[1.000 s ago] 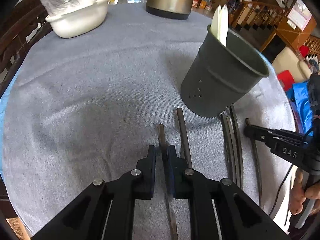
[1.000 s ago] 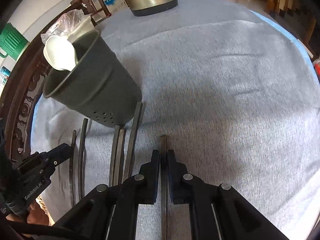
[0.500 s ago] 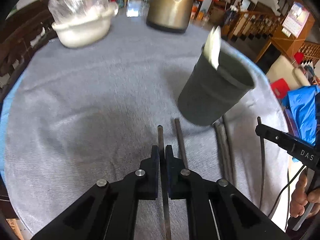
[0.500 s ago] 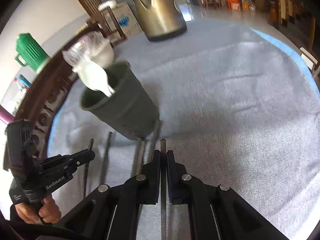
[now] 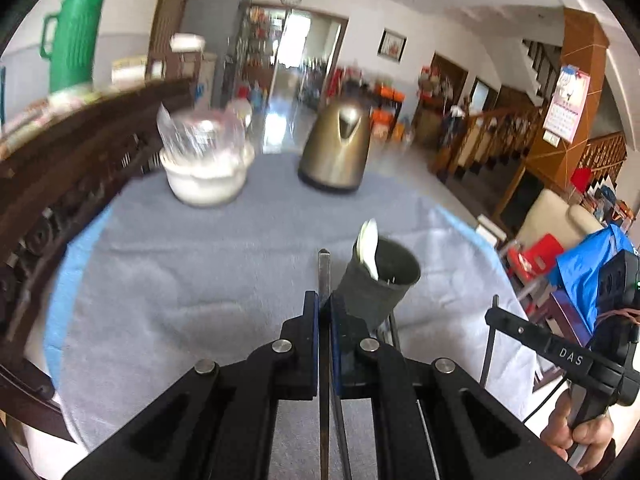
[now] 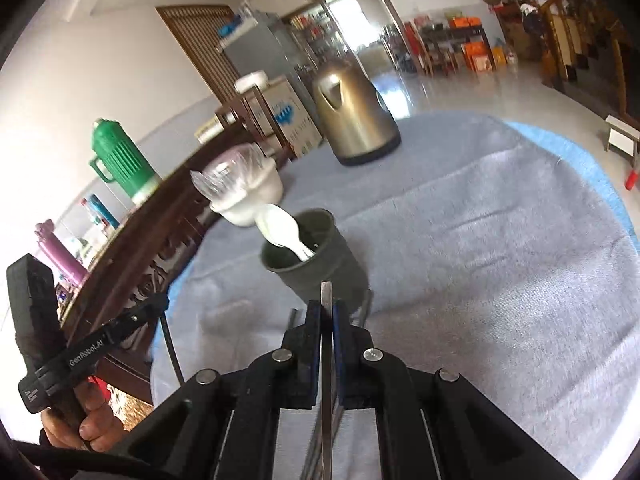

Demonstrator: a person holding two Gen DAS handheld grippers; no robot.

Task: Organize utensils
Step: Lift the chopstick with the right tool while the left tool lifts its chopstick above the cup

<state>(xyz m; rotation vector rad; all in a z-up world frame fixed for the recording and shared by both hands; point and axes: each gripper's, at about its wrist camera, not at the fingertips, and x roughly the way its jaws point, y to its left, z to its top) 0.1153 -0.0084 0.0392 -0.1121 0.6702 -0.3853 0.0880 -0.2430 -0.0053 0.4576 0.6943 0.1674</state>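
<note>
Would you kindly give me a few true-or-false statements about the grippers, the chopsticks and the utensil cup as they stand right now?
1. The left gripper is shut on a dark chopstick. True.
2. The right gripper is open and empty. False: it is shut on a second chopstick.
3. The dark utensil cup holds white spoons. True.
4. The cup lies tipped over on the cloth. False: it stands upright.
5. A brass-coloured kettle stands at the far side of the table. True.

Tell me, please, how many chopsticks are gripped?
2: one chopstick in the left hand-held gripper, another in the right hand-held gripper. More lie on the table, partly hidden.
</note>
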